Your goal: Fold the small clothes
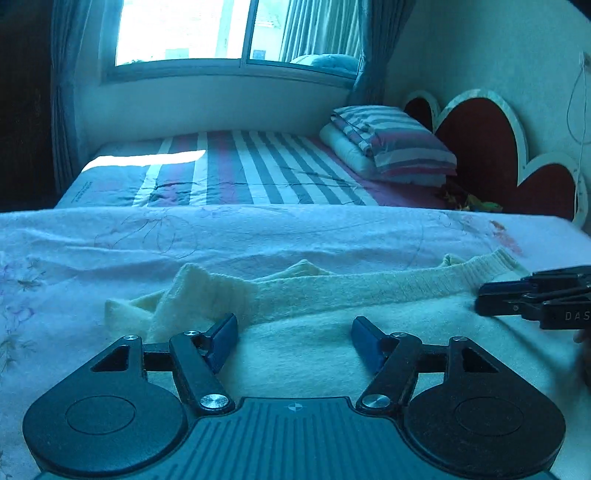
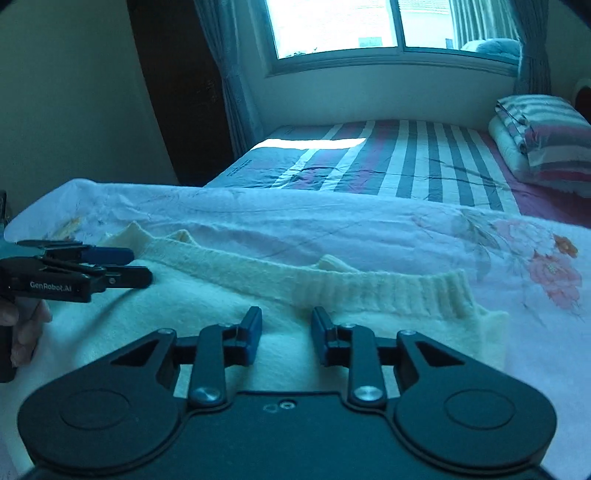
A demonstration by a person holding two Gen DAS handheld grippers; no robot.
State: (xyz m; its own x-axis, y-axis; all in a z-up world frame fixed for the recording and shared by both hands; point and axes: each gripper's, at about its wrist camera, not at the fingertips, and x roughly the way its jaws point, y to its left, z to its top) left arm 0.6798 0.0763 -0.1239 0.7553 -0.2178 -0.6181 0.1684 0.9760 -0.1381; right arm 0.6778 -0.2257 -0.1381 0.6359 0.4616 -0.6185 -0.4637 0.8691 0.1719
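A cream knitted sweater lies flat on a pale floral sheet; it also shows in the right wrist view. Its ribbed hem runs along the far edge, and a sleeve lies folded over at the left. My left gripper is open and empty, low over the sweater's body. My right gripper is partly open and empty, just short of the ribbed hem. Each gripper shows in the other's view: the right one at the right edge, the left one at the left edge.
The floral sheet covers the near surface. Behind it is a bed with a striped cover, a stack of folded bedding and a pillow, a heart-shaped headboard, and a window with curtains.
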